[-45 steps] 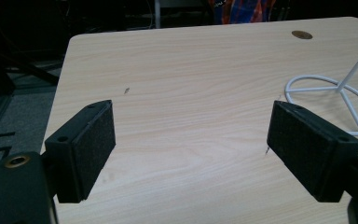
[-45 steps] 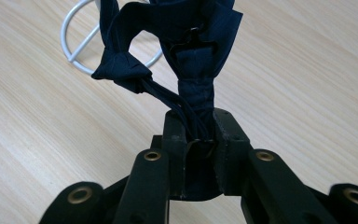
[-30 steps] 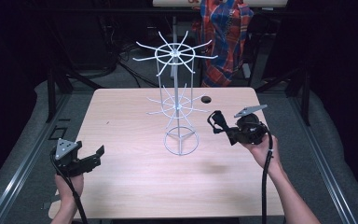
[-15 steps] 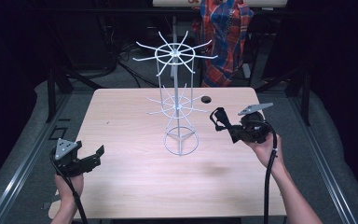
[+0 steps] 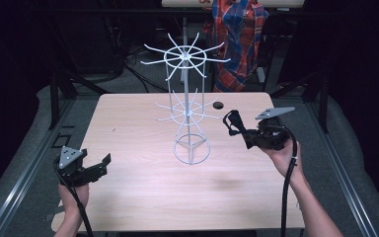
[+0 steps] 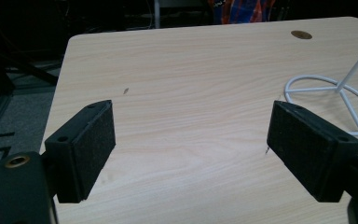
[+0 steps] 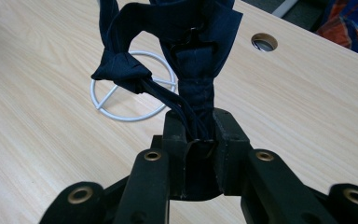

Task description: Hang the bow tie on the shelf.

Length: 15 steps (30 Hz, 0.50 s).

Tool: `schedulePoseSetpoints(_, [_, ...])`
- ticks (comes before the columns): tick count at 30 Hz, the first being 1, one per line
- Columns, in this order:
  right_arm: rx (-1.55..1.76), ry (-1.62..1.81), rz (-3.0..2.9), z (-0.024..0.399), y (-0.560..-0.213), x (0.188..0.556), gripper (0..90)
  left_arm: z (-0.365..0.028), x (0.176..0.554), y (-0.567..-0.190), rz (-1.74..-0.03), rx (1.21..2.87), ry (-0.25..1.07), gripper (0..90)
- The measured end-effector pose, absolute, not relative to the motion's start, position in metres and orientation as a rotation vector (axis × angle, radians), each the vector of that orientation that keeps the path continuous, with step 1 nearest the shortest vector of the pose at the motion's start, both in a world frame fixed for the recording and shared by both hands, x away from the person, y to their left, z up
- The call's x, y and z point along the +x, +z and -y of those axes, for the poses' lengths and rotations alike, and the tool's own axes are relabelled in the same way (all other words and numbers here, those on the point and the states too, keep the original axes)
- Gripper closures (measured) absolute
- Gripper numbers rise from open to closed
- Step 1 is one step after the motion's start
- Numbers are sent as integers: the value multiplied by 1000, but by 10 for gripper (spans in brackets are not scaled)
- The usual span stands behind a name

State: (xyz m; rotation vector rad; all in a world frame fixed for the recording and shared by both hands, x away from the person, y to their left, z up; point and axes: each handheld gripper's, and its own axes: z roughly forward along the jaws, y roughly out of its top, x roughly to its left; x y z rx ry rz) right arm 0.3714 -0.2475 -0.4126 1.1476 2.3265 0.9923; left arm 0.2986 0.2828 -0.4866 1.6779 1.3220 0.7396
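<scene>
A white wire hook rack stands upright mid-table; its ring base shows in the left gripper view and the right gripper view. My right gripper is held above the table just right of the rack, level with the lower hooks. It is shut on a dark navy knotted cloth piece that sticks out toward the rack. My left gripper rests at the table's front left corner, open, with bare wood between its pads.
The light wooden table has a round cable hole behind the rack at the right. The rack's upper hooks spread wide. A plaid garment hangs beyond the far edge. Dark floor and frame rails surround the table.
My right gripper has drifted slightly to the right with the navy cloth still held. The left gripper has stayed put.
</scene>
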Motion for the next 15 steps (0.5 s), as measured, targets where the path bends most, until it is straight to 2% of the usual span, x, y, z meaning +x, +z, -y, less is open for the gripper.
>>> schedulePoseSetpoints(15, [1131,997,-2339,234,-410,377,769,-282,298,-487,-1319,1686,735,155])
